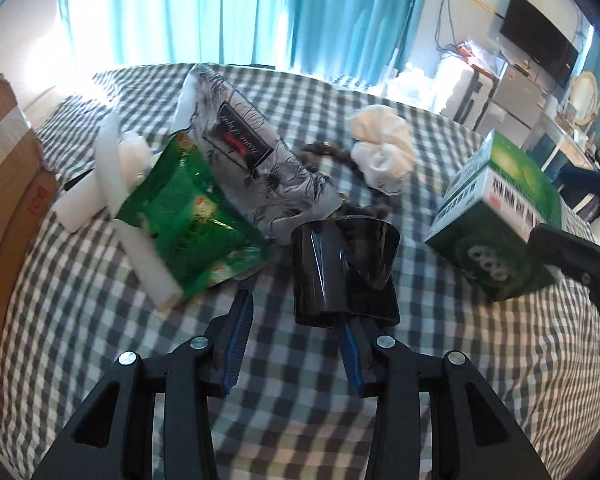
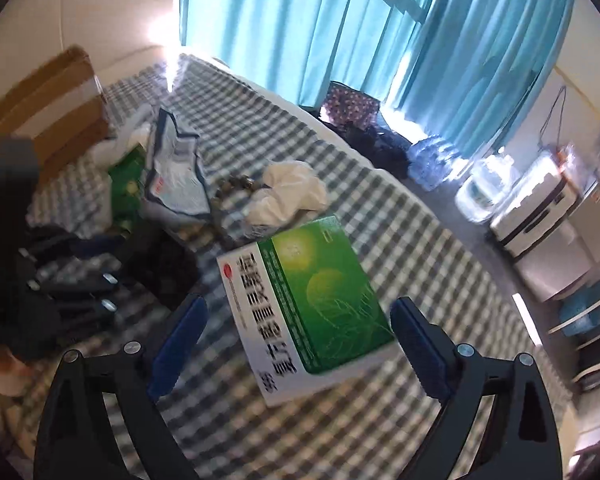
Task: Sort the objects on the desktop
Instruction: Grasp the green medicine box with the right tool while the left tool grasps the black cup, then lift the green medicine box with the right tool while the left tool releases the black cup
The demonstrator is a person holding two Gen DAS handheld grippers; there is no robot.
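Observation:
A pair of black sunglasses (image 1: 342, 270) lies on the checked cloth (image 1: 260, 400). My left gripper (image 1: 296, 320) is open just in front of them, its right fingertip touching their near edge. A green and white medicine box (image 1: 500, 216) stands to the right; in the right wrist view the box (image 2: 312, 304) lies between the spread fingers of my open right gripper (image 2: 300, 320). A green packet (image 1: 192, 220), a patterned grey pouch (image 1: 252, 148), white candles (image 1: 112, 160), a dark bead bracelet (image 1: 336, 156) and a crumpled white tissue (image 1: 382, 152) lie behind.
A cardboard box (image 1: 4, 184) stands at the left edge. The right gripper's black body (image 1: 580, 268) shows at the right of the left wrist view. Blue curtains (image 2: 340, 20) hang behind; luggage and furniture (image 2: 540, 208) stand on the floor to the right.

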